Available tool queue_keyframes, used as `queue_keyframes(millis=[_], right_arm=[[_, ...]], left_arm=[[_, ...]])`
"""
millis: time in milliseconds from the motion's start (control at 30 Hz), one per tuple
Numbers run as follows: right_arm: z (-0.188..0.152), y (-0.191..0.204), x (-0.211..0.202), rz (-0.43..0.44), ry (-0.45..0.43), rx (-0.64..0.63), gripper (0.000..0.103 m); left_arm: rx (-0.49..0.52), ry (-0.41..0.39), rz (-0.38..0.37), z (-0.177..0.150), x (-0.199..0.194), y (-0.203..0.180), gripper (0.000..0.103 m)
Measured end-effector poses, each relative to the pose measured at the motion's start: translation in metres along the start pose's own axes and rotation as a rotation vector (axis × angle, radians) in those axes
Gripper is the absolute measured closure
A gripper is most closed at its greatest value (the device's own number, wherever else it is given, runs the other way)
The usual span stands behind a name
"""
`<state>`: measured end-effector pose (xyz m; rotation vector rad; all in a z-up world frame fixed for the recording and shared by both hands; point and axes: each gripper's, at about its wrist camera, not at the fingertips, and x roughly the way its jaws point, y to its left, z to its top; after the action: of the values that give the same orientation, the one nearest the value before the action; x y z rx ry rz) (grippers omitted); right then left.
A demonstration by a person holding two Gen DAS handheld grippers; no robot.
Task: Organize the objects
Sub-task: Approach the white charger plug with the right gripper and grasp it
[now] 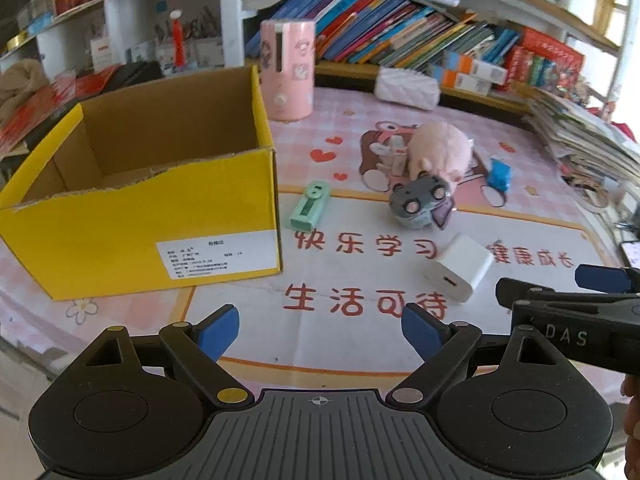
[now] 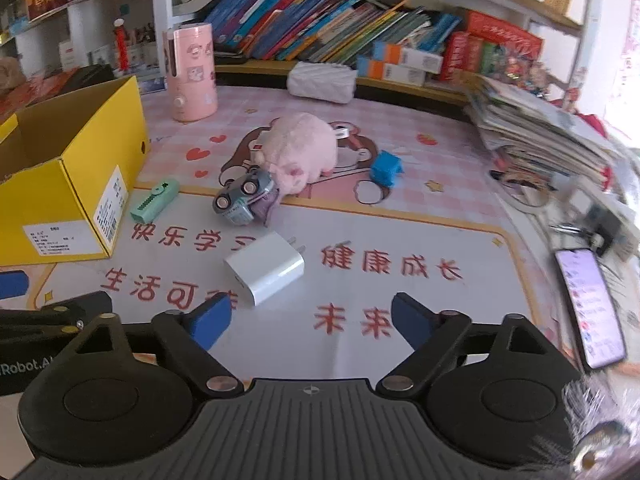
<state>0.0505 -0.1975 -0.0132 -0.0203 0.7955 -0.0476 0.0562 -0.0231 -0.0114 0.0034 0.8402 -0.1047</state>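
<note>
Both tools hang over the printed desk mat (image 2: pixel 400 240) with nothing between their blue pads: the right gripper (image 2: pixel 310 320) is spread wide and empty, and the left gripper (image 1: pixel 320 330) likewise. Taking the white charger (image 2: pixel 266 266) as the landmark, it lies just ahead of the right gripper; beyond it sits the grey toy car (image 2: pixel 244 196), touching the pink plush (image 2: pixel 302 152), with the green stapler-like item (image 2: pixel 154 200) left of it beside the open yellow box (image 1: pixel 140 208). I judge the charger the likely first pick: straddle its flat sides, avoiding the prongs. The box floor is partly hidden, and the small blue object (image 2: pixel 385 169) is unclear.
</note>
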Motion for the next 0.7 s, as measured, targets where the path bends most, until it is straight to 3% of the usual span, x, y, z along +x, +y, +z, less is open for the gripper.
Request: queue_keyframes(millis=[367, 600, 700], right_arm=[[0.023, 0.000, 0.053, 0.161, 0.077, -0.100, 0.027], [0.029, 0.003, 0.080, 0.209, 0.115, -0.157, 0.027], [0.031, 0.003, 0.087, 0.228, 0.129, -0.164, 0.033]], left_arm=[[-0.076, 0.049, 0.082, 0.002, 0.018, -0.003, 0.013], [-0.099, 0.057, 0.120, 0.003, 0.021, -0.006, 0.013], [-0.101, 0.056, 0.129, 0.005, 0.022, -0.008, 0.013]])
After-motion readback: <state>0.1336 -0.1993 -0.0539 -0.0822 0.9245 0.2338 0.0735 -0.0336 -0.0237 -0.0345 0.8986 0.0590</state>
